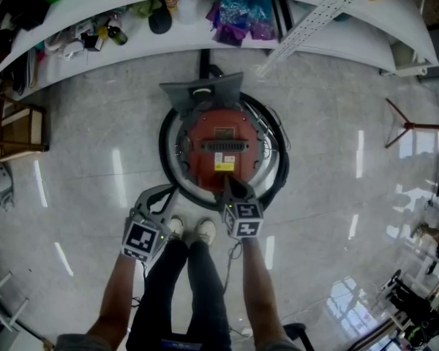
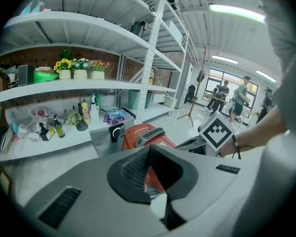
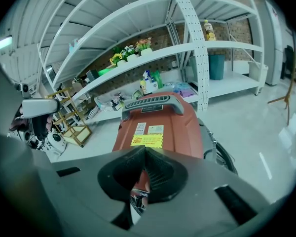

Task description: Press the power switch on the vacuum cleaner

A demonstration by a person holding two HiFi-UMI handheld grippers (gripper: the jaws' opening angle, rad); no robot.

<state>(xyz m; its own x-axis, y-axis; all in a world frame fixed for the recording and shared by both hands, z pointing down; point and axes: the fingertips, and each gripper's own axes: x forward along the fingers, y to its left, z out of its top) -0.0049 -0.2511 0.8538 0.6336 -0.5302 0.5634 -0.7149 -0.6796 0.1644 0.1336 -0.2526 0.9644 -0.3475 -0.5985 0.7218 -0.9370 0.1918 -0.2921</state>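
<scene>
**A:** So, how many machines are on the floor?

**B:** One: a red vacuum cleaner point(image 1: 219, 148), standing on the pale floor straight ahead of two white shoes point(image 1: 191, 229). One black hose point(image 1: 279, 168) coils around it. It carries one yellow sticker point(image 3: 148, 140) with two small white labels point(image 3: 147, 129) just above (too small to read). Which part is its power switch, I cannot tell.

**A:** And the two grippers?

**B:** The right gripper point(image 3: 145, 152) has its jaws closed tip to tip with nothing between them. In the head view it reaches over the near edge of the red body, and I cannot tell if it touches. The left gripper point(image 2: 149, 150) also has its jaws together and empty, and it sits off to the vacuum's left.

**A:** What's behind?

**B:** White shelving point(image 2: 89, 85), with three flower pots point(image 2: 80, 73) in a row.
</scene>
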